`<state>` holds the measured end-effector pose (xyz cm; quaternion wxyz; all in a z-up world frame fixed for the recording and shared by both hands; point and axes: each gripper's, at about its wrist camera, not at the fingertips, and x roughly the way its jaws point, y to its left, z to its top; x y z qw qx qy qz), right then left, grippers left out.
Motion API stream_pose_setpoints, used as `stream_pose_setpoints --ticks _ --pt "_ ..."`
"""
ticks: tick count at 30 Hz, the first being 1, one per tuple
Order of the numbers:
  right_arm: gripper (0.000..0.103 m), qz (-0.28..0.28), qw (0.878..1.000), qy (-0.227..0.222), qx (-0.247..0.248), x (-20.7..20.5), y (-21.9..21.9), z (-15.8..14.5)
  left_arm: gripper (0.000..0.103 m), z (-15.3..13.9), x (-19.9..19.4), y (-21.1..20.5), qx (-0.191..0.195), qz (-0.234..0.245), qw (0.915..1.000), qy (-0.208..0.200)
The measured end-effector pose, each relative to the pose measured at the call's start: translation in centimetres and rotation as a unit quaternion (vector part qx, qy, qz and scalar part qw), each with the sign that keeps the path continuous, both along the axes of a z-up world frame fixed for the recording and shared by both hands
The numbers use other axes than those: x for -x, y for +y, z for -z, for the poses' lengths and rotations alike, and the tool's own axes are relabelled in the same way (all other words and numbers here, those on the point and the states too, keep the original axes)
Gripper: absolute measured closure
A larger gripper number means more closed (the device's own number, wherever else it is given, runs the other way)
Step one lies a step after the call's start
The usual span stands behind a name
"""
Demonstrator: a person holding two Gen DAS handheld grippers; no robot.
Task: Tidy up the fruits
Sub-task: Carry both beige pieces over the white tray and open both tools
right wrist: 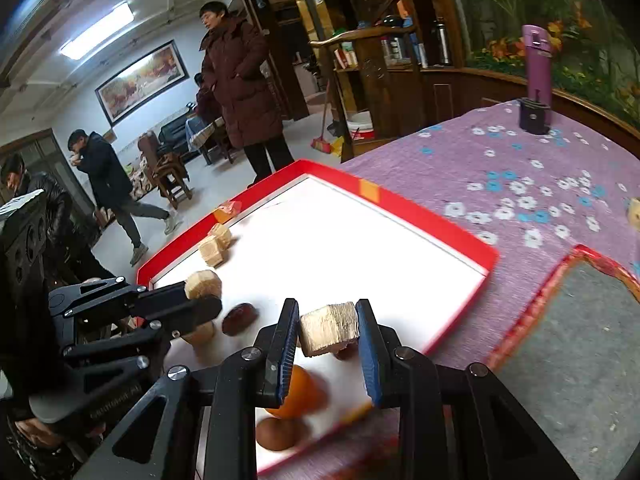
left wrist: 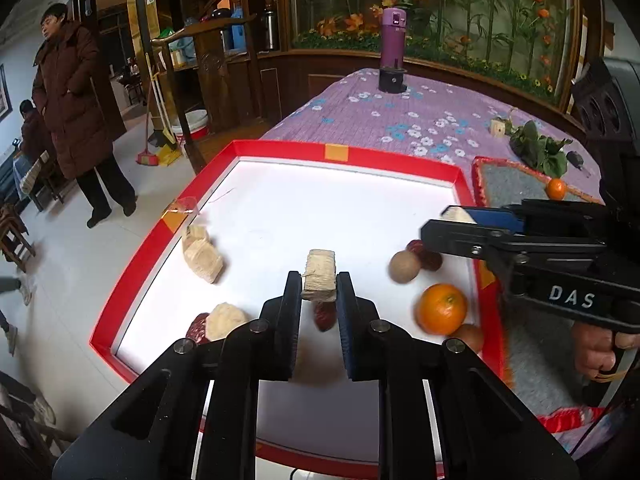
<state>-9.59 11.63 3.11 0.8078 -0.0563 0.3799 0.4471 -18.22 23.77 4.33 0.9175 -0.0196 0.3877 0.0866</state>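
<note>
A: So what is in the red-rimmed white tray (left wrist: pixel 140 248)?

B: Lots of things. Two tan blocks (left wrist: pixel 202 254) sit by its left edge. An orange (left wrist: pixel 441 309) and a round brown fruit (left wrist: pixel 405 266) sit by its right edge, with red dates (left wrist: pixel 430 259) just behind the brown fruit. One more date (left wrist: pixel 323 316) lies under the left tongs. By the near left corner, a pale lump (left wrist: pixel 225 320) touches a dark red piece (left wrist: pixel 199 328).

A: What are the tongs doing?

B: The left gripper (left wrist: pixel 319 292) squeezes a tan block (left wrist: pixel 319 274) and holds it up over the tray. The right gripper (right wrist: pixel 328 330) squeezes its own tan block (right wrist: pixel 329 328), over the tray's right edge.

A: Is there another place for things?

B: Yes, a grey mat with a red rim (left wrist: pixel 504 184) lies right beside the tray's right edge, on the purple flowered tablecloth (left wrist: pixel 400 120). A small orange (left wrist: pixel 555 189) sits at its far edge.

A: Does one view show more?

B: The left view shows that small orange and some green leaves (left wrist: pixel 538 148) behind the mat. The right view does not. The right view shows a brown egg-shaped fruit (right wrist: pixel 276 433) at the tray's near edge, touching the orange, and two men (right wrist: pixel 102 176) walking far off. Both views show the lady in the dark red coat (right wrist: pixel 240 88) and the purple bottle (right wrist: pixel 538 68) at the table's far edge.
</note>
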Motion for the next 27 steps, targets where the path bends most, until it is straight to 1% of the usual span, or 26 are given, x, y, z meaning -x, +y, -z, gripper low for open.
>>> stream_pose_setpoints --ticks 4,7,9,11,12,13,14,15,16,18,23,25,27 --pt "0.076 -0.008 1.000 0.004 0.013 0.4 1.7 0.7 0.087 0.6 0.0 0.4 -0.001 0.000 1.0000 0.007" --pt "0.075 -0.009 1.000 0.004 0.011 0.6 2.5 0.6 0.087 1.0 0.1 0.8 -0.001 -0.003 0.9999 0.013" --pt "0.075 -0.009 1.000 0.013 0.009 0.5 2.8 0.6 0.087 1.2 0.1 0.9 -0.003 -0.006 0.9998 0.019" --pt "0.072 -0.016 0.999 0.030 -0.001 0.4 2.9 0.6 0.087 1.3 0.2 0.9 -0.002 -0.006 0.9997 0.022" --pt "0.066 -0.014 0.999 0.039 -0.009 0.2 2.7 0.5 0.086 1.3 0.2 0.8 -0.002 -0.005 0.9997 0.024" --pt "0.063 -0.012 0.999 0.047 -0.023 0.0 2.4 0.4 0.085 1.2 0.1 0.7 -0.004 -0.002 0.9996 0.029" --pt "0.062 -0.012 0.998 0.052 -0.035 0.0 2.1 0.3 0.084 1.1 0.2 0.5 -0.009 -0.003 0.9995 0.032" --pt "0.061 -0.009 0.997 0.057 -0.053 -0.2 1.5 0.1 0.078 1.0 0.2 0.3 -0.015 -0.004 0.9994 0.032" --pt "0.060 -0.005 0.996 0.058 -0.065 -0.4 0.9 -0.1 0.068 0.8 0.2 0.0 -0.022 -0.006 0.9992 0.032" --pt "0.060 0.007 0.995 0.055 -0.079 -0.6 -0.2 -0.7 0.056 0.2 0.3 -0.6 -0.032 -0.009 0.9992 0.023" --pt "0.059 0.062 0.993 0.039 -0.092 -1.9 -5.6 -1.8 0.054 -1.9 -0.1 -3.1 -0.048 0.008 0.9988 -0.003" --pt "0.059 0.090 0.990 0.034 -0.100 -2.7 -8.5 -2.1 0.047 -2.8 -0.6 -4.8 -0.059 0.028 0.9978 -0.012" --pt "0.059 0.126 0.986 0.026 -0.104 -3.5 -11.9 -2.4 0.044 -3.3 -1.1 -6.7 -0.065 0.052 0.9964 -0.018"
